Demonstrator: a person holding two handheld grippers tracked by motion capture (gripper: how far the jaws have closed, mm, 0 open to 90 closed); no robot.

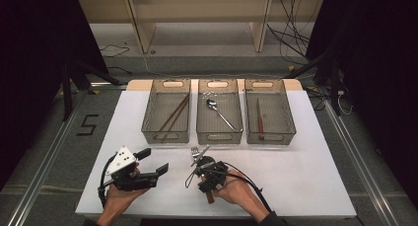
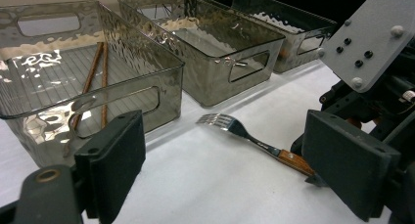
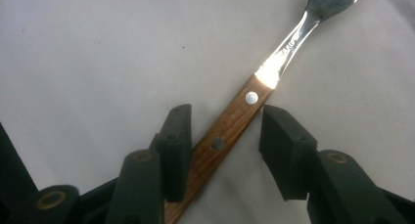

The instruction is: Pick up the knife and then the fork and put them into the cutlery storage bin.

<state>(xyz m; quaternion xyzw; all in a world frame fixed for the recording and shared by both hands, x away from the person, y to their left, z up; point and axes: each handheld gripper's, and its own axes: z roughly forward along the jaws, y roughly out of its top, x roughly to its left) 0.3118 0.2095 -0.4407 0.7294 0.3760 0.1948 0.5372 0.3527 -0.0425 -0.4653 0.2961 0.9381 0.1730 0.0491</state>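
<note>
Fork, steel-tined with a riveted brown wooden handle (image 3: 230, 128), lies flat on the white table sheet (image 1: 305, 181), near the person's edge and just short of the middle bin. Tines point toward the bins; handle runs back toward the person.

Right gripper (image 3: 225, 136) pointed down over the handle, jaws straddling it. Jaws about half open. Left pad (image 3: 178, 145) sits at or against the handle's edge; right pad (image 3: 284, 150) stands apart from the wood with bare sheet showing between. No firm pinch seen; fork rests on the sheet. In the high view the right gripper (image 1: 209, 174) sits at centre front, fork tines (image 1: 196, 152) poking out beyond it.

Left gripper (image 1: 148, 169) held level off to the left, well apart from the fork, jaws wide apart and nothing between them. Its own view looks across the sheet at the fork (image 2: 244, 131) and the other gripper's grey three-cornered plate (image 2: 372, 38).

Three clear smoky plastic bins in a row at the far side of the sheet:
- left bin (image 1: 148, 130): pair of brown wooden chopsticks (image 1: 175, 115), lying slantwise
- middle bin (image 1: 199, 132): steel spoon (image 1: 219, 112)
- right bin (image 1: 291, 127): slim utensil with a reddish-brown handle (image 1: 259, 120); type too small to tell
</note>
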